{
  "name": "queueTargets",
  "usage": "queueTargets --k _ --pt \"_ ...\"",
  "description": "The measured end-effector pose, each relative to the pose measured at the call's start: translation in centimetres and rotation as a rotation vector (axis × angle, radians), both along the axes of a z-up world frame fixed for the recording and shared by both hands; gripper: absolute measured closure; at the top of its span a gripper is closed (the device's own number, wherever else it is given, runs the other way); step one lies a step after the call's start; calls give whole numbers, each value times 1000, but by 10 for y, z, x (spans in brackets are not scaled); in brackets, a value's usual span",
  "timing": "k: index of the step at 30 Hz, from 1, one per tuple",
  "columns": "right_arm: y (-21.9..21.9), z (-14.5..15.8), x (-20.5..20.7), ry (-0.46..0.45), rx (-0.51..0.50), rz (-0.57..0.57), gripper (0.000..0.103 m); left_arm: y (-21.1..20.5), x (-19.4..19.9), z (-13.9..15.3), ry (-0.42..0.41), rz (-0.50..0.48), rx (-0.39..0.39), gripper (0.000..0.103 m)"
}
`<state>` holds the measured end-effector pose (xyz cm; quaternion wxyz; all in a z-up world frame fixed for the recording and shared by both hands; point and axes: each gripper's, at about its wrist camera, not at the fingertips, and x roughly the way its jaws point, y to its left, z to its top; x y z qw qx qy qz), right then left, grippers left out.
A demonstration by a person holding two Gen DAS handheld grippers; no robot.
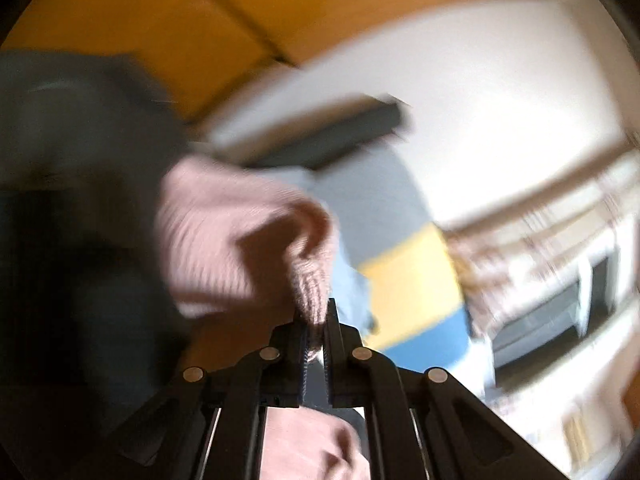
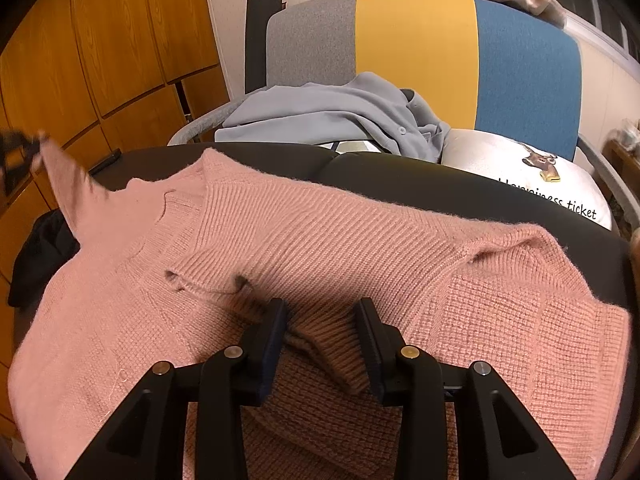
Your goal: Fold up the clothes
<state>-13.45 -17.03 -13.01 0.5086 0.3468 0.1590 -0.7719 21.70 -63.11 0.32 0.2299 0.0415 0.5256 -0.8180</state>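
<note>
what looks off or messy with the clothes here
The pink knitted sweater lies crooked across the black cushion, one sleeve lifted by the left gripper, a ribbed cuff between the right gripper's open fingers. Behind it, a grey-blue shirt sits crumpled on the striped chair.

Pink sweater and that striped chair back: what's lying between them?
In the right wrist view, a grey-blue shirt and a white printed cushion lie between the pink sweater and the chair back.

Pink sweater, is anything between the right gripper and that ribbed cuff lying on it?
Nothing visible. The right gripper is open with the ribbed cuff already lying between its fingers, on top of the pink sweater. The left gripper is shut on another part of the sweater, lifted off to the left.
</note>
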Motion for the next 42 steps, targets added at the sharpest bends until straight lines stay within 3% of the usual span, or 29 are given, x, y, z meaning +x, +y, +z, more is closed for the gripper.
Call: queueTargets --k 4,6,10,13,16,18,19,25,27,30,35,39,42 --pt "1 0 -1 -6 -6 1 65 64 -91 25 23 -260 -107 98" --pt "1 0 -1 -11 -10 2 64 102 -133 24 11 -384 -136 98" --pt "2 0 -2 -34 -25 20 56 178 -208 -15 -93 -580 -155 98" --pt "1 -1 0 -41 -29 32 51 226 -242 -61 -221 -675 -156 98" --pt "1 -1 -1 -55 -37 42 46 260 -243 -93 -313 -714 -167 98" --pt "1 -1 -2 -65 -42 49 44 266 -241 -104 -320 -735 -145 92" --pt "1 -1 -2 -67 -42 51 44 265 -238 -107 -321 -728 -143 83" --pt "1 5 2 -68 -41 37 43 242 -183 -96 -270 -615 -118 77" --pt "1 10 5 -66 -41 19 43 227 -158 -100 -277 -571 -119 77" --pt "7 21 15 -98 -110 22 43 207 -125 -118 -272 -511 -51 77" --pt "8 22 14 -262 -206 0 43 183 -86 -152 -246 -438 68 76" --pt "9 10 -10 -557 -358 -57 36 174 -72 -164 -185 -419 136 75" --pt "9 3 -20 -638 -411 -117 36 170 -69 -170 -141 -410 171 75"
